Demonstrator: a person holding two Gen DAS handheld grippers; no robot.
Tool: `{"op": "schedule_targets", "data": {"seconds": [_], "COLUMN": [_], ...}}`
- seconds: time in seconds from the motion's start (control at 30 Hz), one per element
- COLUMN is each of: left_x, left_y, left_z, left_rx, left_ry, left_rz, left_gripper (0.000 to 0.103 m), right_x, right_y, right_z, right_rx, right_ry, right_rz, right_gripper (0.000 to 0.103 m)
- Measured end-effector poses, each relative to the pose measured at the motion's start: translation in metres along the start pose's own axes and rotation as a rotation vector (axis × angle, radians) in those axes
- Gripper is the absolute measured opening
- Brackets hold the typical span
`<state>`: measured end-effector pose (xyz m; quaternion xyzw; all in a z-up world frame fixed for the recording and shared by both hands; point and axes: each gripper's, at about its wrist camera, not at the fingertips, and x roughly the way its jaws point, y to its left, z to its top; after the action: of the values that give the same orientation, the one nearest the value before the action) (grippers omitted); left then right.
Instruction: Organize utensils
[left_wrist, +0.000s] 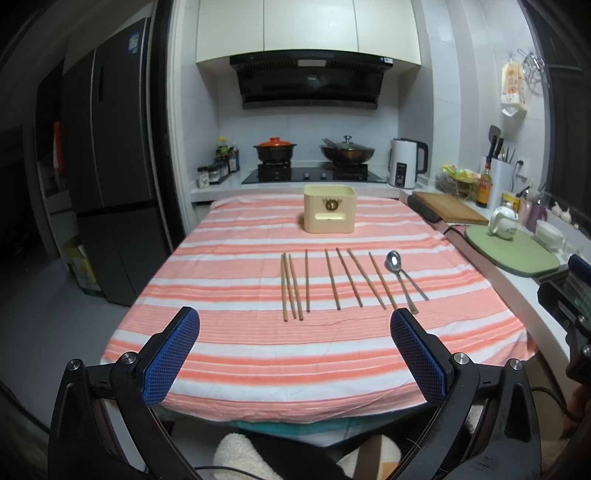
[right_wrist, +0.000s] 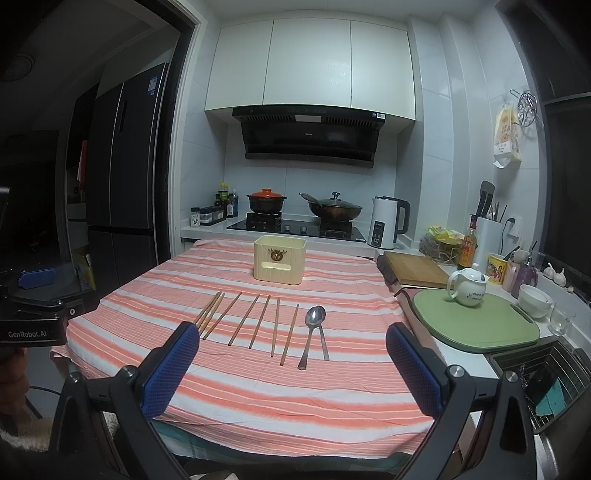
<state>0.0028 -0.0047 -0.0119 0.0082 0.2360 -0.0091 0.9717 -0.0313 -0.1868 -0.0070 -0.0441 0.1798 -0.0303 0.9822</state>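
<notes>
Several wooden chopsticks (left_wrist: 334, 280) lie in a row on the pink-and-white striped tablecloth (left_wrist: 258, 354); they also show in the right wrist view (right_wrist: 260, 321). Two metal spoons (left_wrist: 400, 277) lie at the row's right end, seen too in the right wrist view (right_wrist: 314, 332). A cream utensil box (left_wrist: 329, 213) stands upright behind them, open at the top, also in the right wrist view (right_wrist: 279, 263). My left gripper (left_wrist: 294, 325) is open and empty above the table's near edge. My right gripper (right_wrist: 292, 341) is open and empty, near the table's front.
A counter runs along the right with a wooden board (right_wrist: 415, 271), a green mat (right_wrist: 476, 328) bearing a white teapot (right_wrist: 467, 286), bowls and a sink rack (right_wrist: 546, 387). A stove with pots (left_wrist: 306, 155) and a kettle (left_wrist: 406, 162) stand behind. A fridge (left_wrist: 110, 184) is at left.
</notes>
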Motion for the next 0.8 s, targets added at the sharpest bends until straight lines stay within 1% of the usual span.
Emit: {"op": "schedule_targets", "data": {"seconds": [0.8], "left_x": [0.0053], "left_y": [-0.0015], "left_z": [-0.0042], "left_rx": [0.008], "left_ry": [0.013], "left_rz": [-0.002], "left_gripper": [0.103], "right_x": [0.0040], "right_y": [0.0010], "right_z": [-0.0036], "right_rx": [0.004], "right_ry": [0.007], "right_rz": [0.003], "right_gripper": [0.103]}}
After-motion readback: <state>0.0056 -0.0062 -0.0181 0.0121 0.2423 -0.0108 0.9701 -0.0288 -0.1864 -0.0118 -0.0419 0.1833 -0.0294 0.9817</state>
